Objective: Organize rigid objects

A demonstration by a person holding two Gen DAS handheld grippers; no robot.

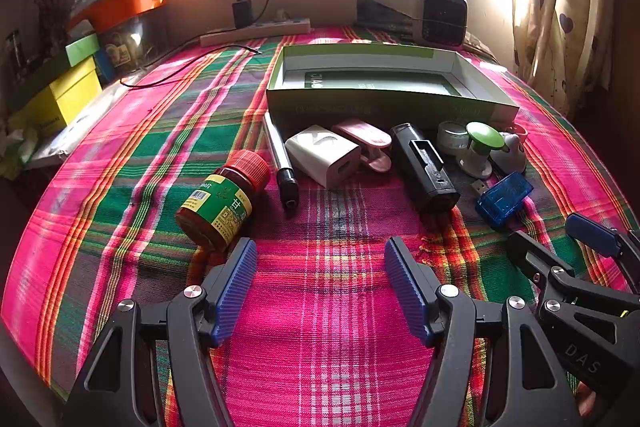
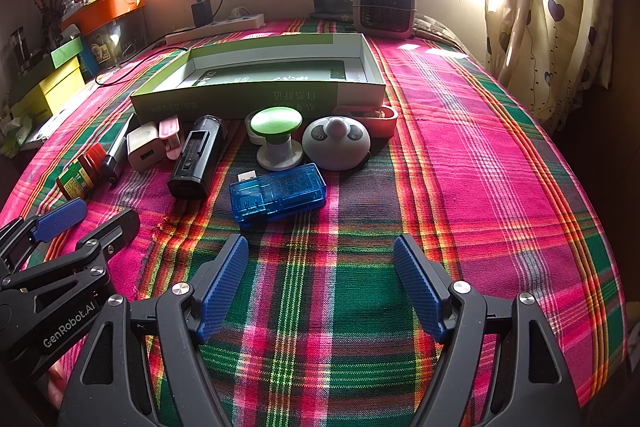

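A row of small objects lies in front of an open green-and-white box (image 1: 384, 83) (image 2: 260, 75): a brown pill bottle with a red cap (image 1: 224, 201) (image 2: 80, 175), a pen (image 1: 282, 163), a white charger (image 1: 324, 155) (image 2: 145, 146), a pink clip (image 1: 368, 143), a black device (image 1: 424, 167) (image 2: 196, 157), a green-topped knob (image 1: 482, 147) (image 2: 276, 137), a blue USB module (image 1: 504, 199) (image 2: 278, 195) and a panda-faced dome (image 2: 336, 143). My left gripper (image 1: 320, 255) is open and empty, near the bottle. My right gripper (image 2: 320, 251) is open and empty, just short of the blue module.
The objects lie on a pink and green plaid cloth (image 1: 320, 327). A small heater (image 2: 384, 7) and a power strip (image 1: 256, 31) stand at the back by the window. Stacked yellow and green boxes (image 1: 60, 91) sit at the left; a curtain (image 2: 548, 7) hangs right.
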